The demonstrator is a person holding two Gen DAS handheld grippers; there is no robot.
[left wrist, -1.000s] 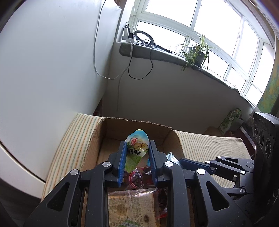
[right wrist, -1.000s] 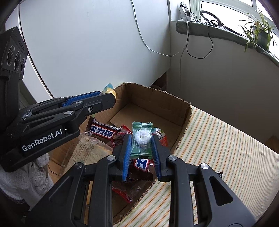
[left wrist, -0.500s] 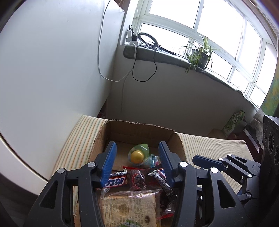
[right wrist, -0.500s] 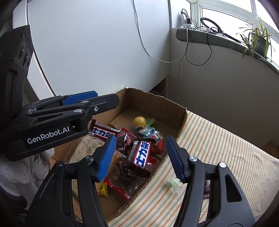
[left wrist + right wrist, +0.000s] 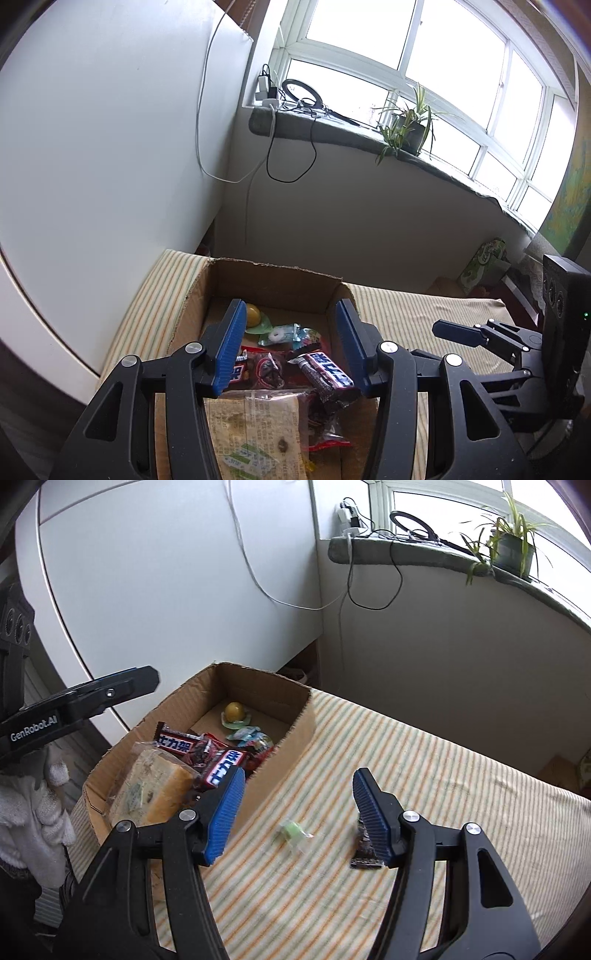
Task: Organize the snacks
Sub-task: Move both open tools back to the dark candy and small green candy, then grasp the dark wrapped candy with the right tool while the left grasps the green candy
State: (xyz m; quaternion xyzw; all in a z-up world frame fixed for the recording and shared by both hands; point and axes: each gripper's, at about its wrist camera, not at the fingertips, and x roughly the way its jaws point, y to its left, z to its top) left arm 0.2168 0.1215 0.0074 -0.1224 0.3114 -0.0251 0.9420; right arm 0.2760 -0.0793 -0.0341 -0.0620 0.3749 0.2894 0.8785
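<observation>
Sorting snacks into the box, both claws empty.
Your right claw [image 5: 297, 812], spread, frames a green candy [image 5: 291, 830] on the striped cloth [image 5: 424, 775]; your left claw [image 5: 291, 347], just opened, hovers over the cardboard box [image 5: 273, 280] collecting snacks.

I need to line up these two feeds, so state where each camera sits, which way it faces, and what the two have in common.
Left wrist: sits on the left gripper, looks down its open fingers into the cardboard box of snacks, window wall beyond; the right gripper shows at right.
Right wrist: sits on the right gripper, looks down at the striped cloth with a green candy between its open fingers; the left gripper and a white-gloved hand show at left.
Shared: the box, the yellow-capped jelly cup, the potted plant.
</observation>
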